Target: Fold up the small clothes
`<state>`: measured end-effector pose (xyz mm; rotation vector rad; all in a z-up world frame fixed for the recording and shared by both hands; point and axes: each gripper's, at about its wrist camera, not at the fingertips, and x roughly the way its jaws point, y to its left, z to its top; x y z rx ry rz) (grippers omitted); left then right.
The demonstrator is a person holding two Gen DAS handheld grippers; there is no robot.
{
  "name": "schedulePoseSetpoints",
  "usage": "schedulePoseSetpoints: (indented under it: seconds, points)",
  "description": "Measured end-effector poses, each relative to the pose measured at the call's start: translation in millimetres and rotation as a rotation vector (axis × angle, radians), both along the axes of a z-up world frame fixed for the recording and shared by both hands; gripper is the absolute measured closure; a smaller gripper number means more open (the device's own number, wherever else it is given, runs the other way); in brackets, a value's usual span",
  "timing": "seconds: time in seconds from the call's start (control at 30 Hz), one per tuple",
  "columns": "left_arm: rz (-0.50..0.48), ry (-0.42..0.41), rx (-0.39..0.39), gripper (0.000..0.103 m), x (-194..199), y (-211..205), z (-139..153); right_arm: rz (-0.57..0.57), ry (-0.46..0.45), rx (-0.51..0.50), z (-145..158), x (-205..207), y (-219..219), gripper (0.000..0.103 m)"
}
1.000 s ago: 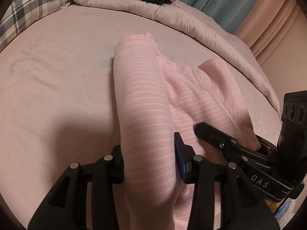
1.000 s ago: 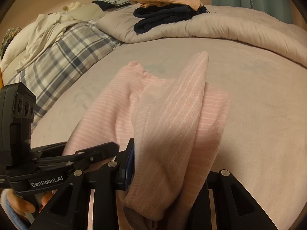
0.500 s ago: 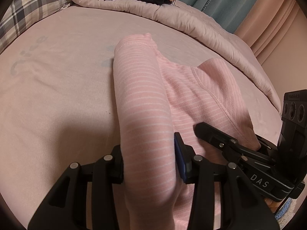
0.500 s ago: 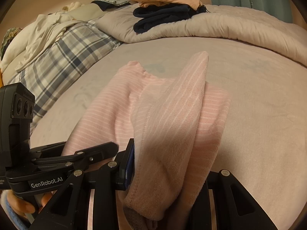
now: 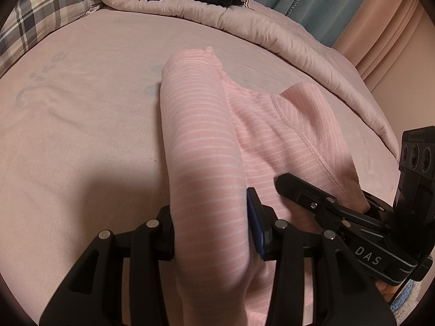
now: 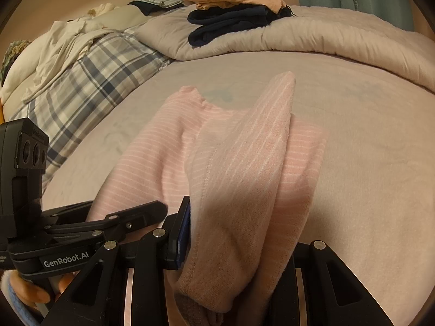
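Observation:
A small pink striped garment [image 5: 272, 125] lies on the pink bed sheet [image 5: 81, 135], with its near edge lifted. My left gripper [image 5: 212, 228] is shut on the garment's left side, which rises as a rolled fold between its fingers. My right gripper [image 6: 239, 239] is shut on the garment [image 6: 244, 163] at its right side, where a flap drapes over the fingers. Each gripper shows in the other's view: the right one in the left wrist view [image 5: 353, 217], the left one in the right wrist view [image 6: 81, 233]. The far end of the garment rests on the sheet.
A rolled grey-pink duvet [image 6: 312, 35] runs along the back with folded dark and peach clothes [image 6: 233, 13] on it. A plaid pillow [image 6: 89, 81] and white bedding [image 6: 54, 46] lie at the left. Curtains [image 5: 312, 2] hang behind.
Almost nothing has moved. Both grippers still hold the garment's near edge in the same place, with only a very slight shift of view.

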<state>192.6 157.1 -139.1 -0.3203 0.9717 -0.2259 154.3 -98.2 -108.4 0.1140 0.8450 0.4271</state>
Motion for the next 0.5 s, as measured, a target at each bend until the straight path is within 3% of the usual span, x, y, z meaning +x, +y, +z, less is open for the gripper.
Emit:
schedulePoseSetpoints:
  seconds: [0.5]
  points:
    - [0.001,-0.001,0.001,0.059,0.1,-0.4,-0.1,-0.001,0.002,0.001,-0.2,0.2,-0.7,0.072]
